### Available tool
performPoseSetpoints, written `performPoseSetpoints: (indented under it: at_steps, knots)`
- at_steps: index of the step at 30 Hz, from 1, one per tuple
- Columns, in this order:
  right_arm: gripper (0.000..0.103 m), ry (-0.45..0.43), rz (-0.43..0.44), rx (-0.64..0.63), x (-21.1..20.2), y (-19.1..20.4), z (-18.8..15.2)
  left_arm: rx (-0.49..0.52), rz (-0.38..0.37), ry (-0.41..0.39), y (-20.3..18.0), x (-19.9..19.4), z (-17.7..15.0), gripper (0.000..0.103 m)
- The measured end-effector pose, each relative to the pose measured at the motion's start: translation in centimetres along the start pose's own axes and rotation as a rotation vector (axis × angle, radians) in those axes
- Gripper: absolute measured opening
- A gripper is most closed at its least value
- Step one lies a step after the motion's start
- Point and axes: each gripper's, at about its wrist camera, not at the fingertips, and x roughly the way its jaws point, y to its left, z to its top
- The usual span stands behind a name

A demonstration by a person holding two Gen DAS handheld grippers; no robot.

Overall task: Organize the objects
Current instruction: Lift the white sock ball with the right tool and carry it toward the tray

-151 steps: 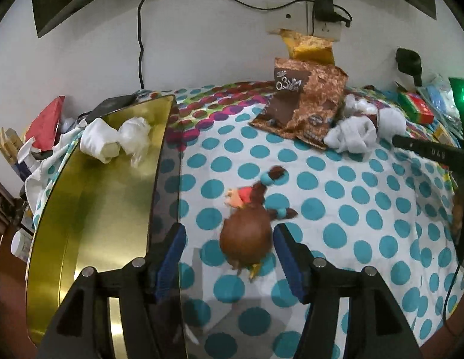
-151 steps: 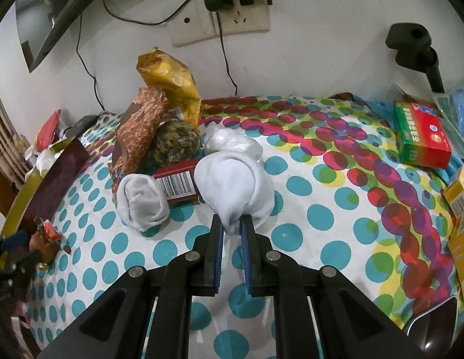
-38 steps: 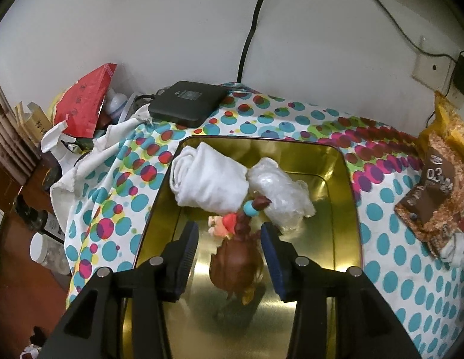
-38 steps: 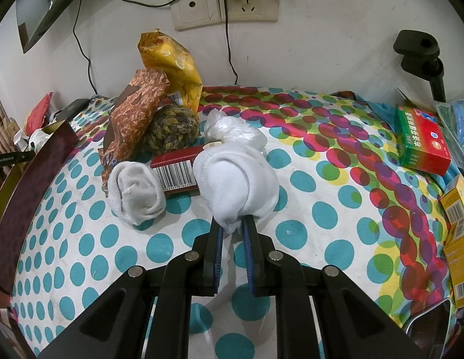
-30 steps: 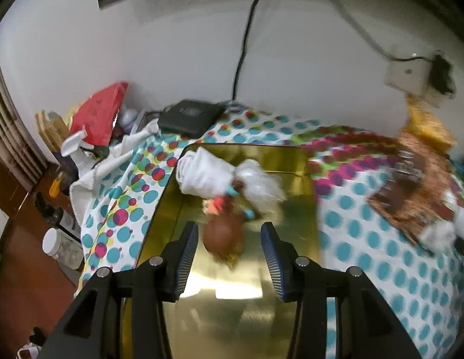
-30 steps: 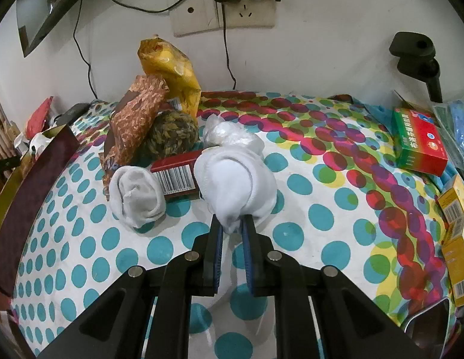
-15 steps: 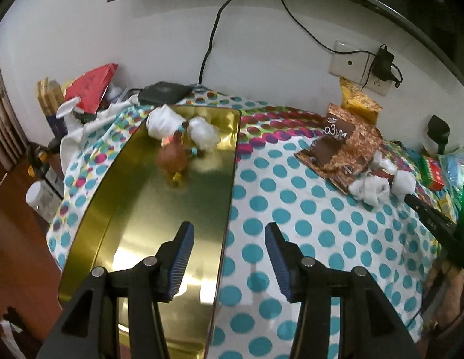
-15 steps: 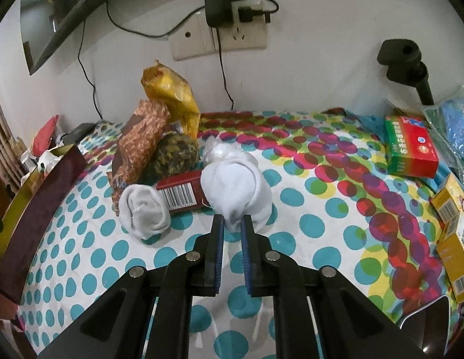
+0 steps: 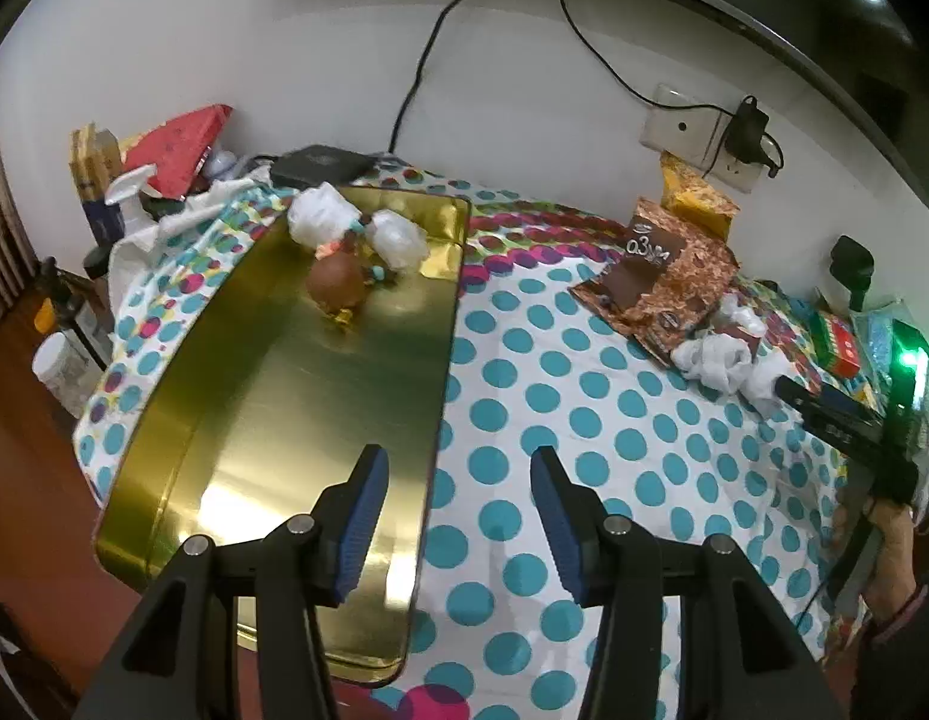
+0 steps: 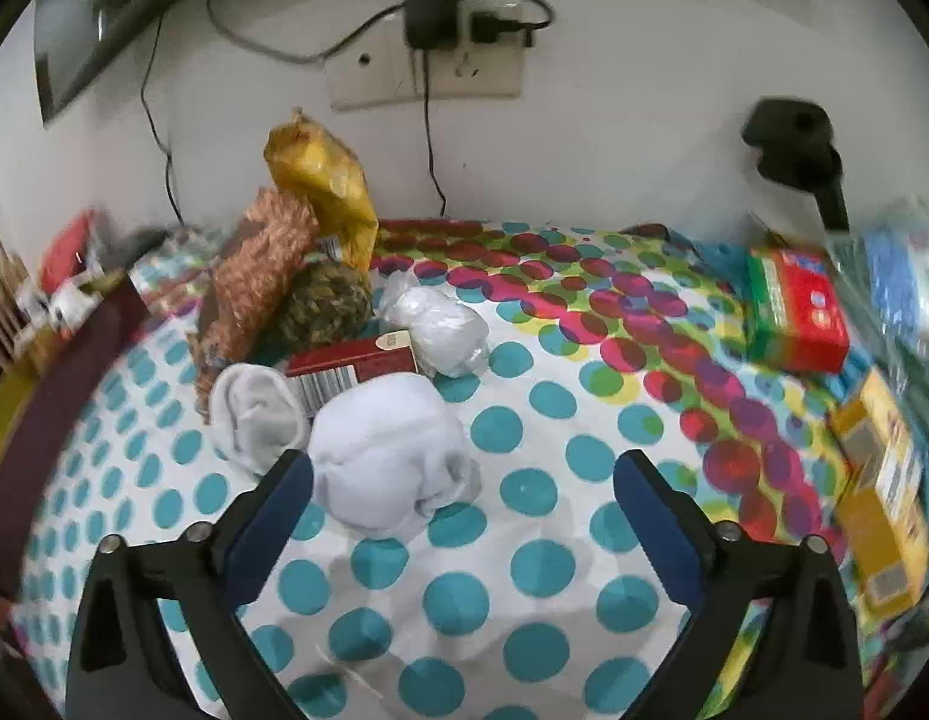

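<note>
A brown toy chicken (image 9: 337,283) and two white sock bundles (image 9: 320,217) are held in the gold tray (image 9: 272,420) at its far end. The left gripper (image 9: 458,510) is spread and empty over the tray's right rim. The right gripper (image 10: 464,501) is opening around a rolled white sock (image 10: 383,456) lying mid-cloth, untouched by the pads.

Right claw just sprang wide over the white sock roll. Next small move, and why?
Probably ease the right claw forward and left to centre the white sock roll, then close. Its jaws are opening; the roll lies on the dotted cloth between them, hard against the left finger, unpinched. The gold tray already holds similar rolls.
</note>
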Motion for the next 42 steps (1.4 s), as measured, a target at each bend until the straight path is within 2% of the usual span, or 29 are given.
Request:
performPoseSetpoints:
  at_steps: [1, 4, 5, 6, 9, 11, 15, 19, 23, 26, 30, 35, 38, 42]
  knots:
    - [0.082, 0.018, 0.018, -0.011, 0.5, 0.3, 0.2, 0.0, -0.003, 0.005, -0.1, 0.1, 0.0, 0.051]
    - [0.077, 0.022, 0.017, -0.046, 1.2, 1.5, 0.6, 0.012, -0.003, 0.007, -0.4, 0.2, -0.2, 0.051]
    - [0.062, 0.017, 0.021, -0.067, 1.3, 2.1, 0.7, 0.016, -0.002, 0.004, -0.5, 0.1, -0.2, 0.051]
    - [0.052, 0.026, 0.031, -0.082, 1.5, 2.5, 0.7, 0.021, -0.003, 0.001, -0.6, 0.1, -0.2, 0.051]
    - [0.047, 0.021, -0.019, -0.141, 1.3, 4.1, 0.9, 0.025, 0.011, -0.012, -0.5, -0.2, 0.0, 0.051]
    - [0.046, 0.019, -0.032, -0.148, 0.8, 4.4, 0.8, 0.016, 0.007, -0.013, -0.1, -0.3, 0.2, 0.051]
    - [0.046, 0.005, -0.006, -0.106, -1.1, 4.1, 0.7, 0.001, 0.007, -0.023, 0.4, -0.7, 0.2, 0.051]
    - [0.046, -0.06, 0.037, -0.109, -4.5, 5.6, 1.7, -0.02, 0.001, -0.048, 1.5, -1.7, 0.1, 0.051]
    - [0.046, -0.097, 0.175, -0.141, -6.8, 10.0, 3.5, -0.053, 0.008, -0.068, 3.3, -2.7, -0.2, 0.051]
    - [0.046, -0.099, 0.28, -0.196, -7.2, 15.0, 4.4, -0.082, 0.034, -0.082, 5.0, -3.6, -0.7, 0.051]
    - [0.046, -0.063, 0.398, -0.296, -5.8, 22.9, 4.9, -0.135, 0.055, -0.081, 7.9, -4.3, -1.3, 0.051]
    - [0.046, 0.016, 0.43, -0.417, -2.3, 31.2, 5.2, -0.195, 0.089, -0.089, 11.2, -5.2, -2.0, 0.052]
    - [0.046, 0.071, 0.416, -0.464, 0.2, 34.7, 4.8, -0.21, 0.097, -0.084, 12.4, -5.3, -2.2, 0.052]
    - [0.047, 0.142, 0.387, -0.468, 2.5, 36.3, 3.9, -0.222, 0.094, -0.076, 13.1, -5.2, -2.2, 0.052]
